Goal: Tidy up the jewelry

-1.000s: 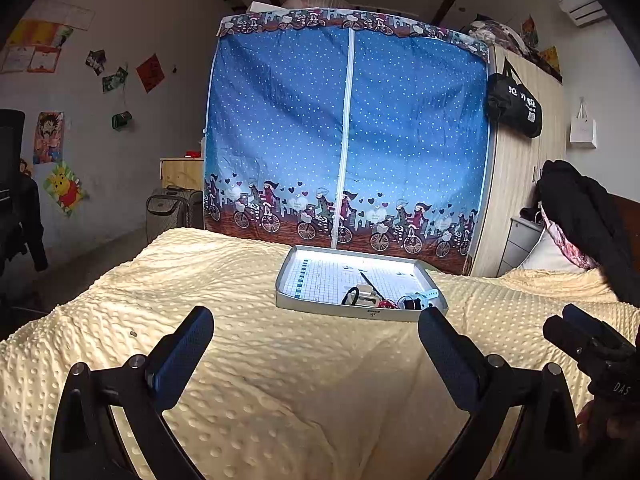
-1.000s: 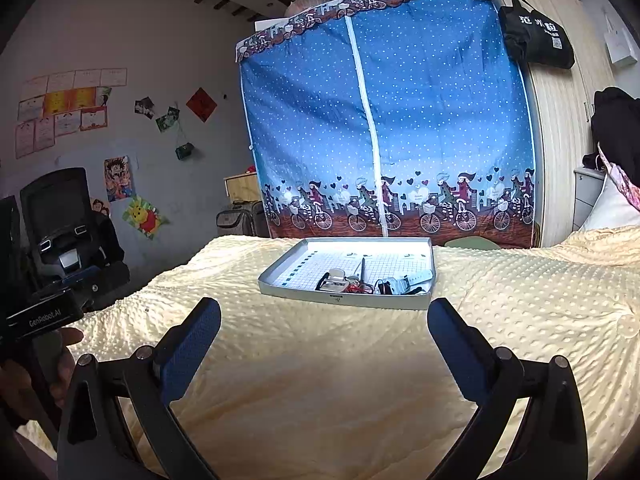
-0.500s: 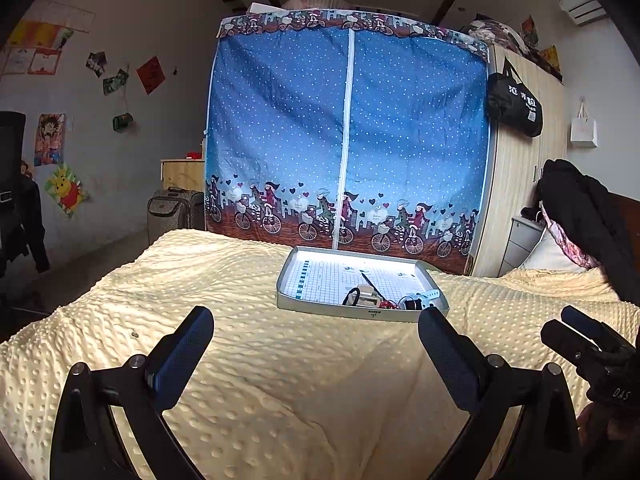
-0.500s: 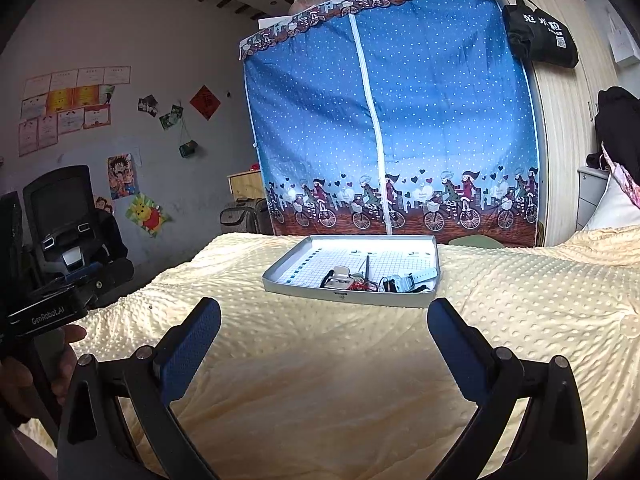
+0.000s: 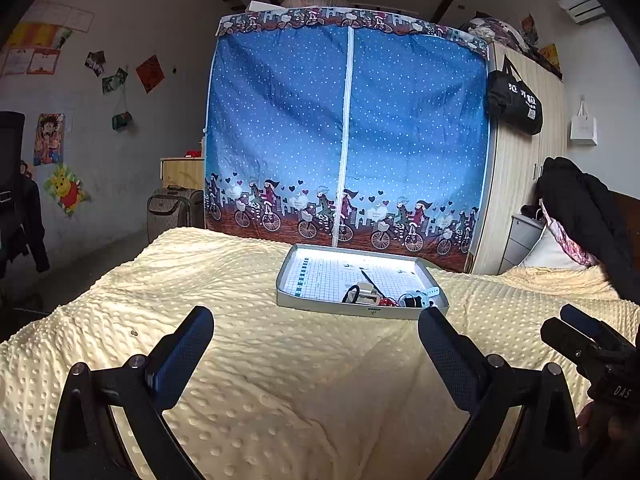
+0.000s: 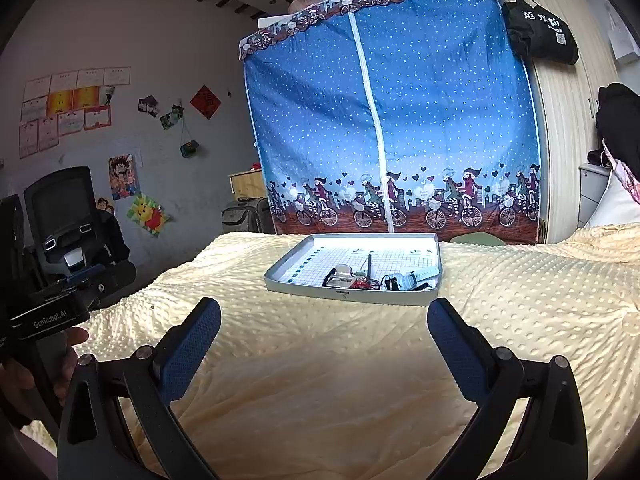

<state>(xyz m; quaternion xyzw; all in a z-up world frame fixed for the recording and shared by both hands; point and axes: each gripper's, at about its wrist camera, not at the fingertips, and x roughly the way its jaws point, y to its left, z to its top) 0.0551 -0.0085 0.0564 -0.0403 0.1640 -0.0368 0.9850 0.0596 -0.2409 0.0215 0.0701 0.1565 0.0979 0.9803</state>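
home bedroom | bed [image 5: 280,360] | fabric wardrobe [image 5: 348,128] | wall posters [image 6: 68,108]

We note each tool, left [image 5: 316,344] and right [image 6: 324,338]: black frames, blue textured finger pads [image 6: 192,350], silver screws, white "GenRobot.AI" lettering.

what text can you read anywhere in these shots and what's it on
"GenRobot.AI": on the left tongs body, seen from the right wrist.
"DAS": on the right tongs body, seen from the left wrist; the rest is cut off.
Black bag: white characters, too blurred to read.
Wall papers: too small.
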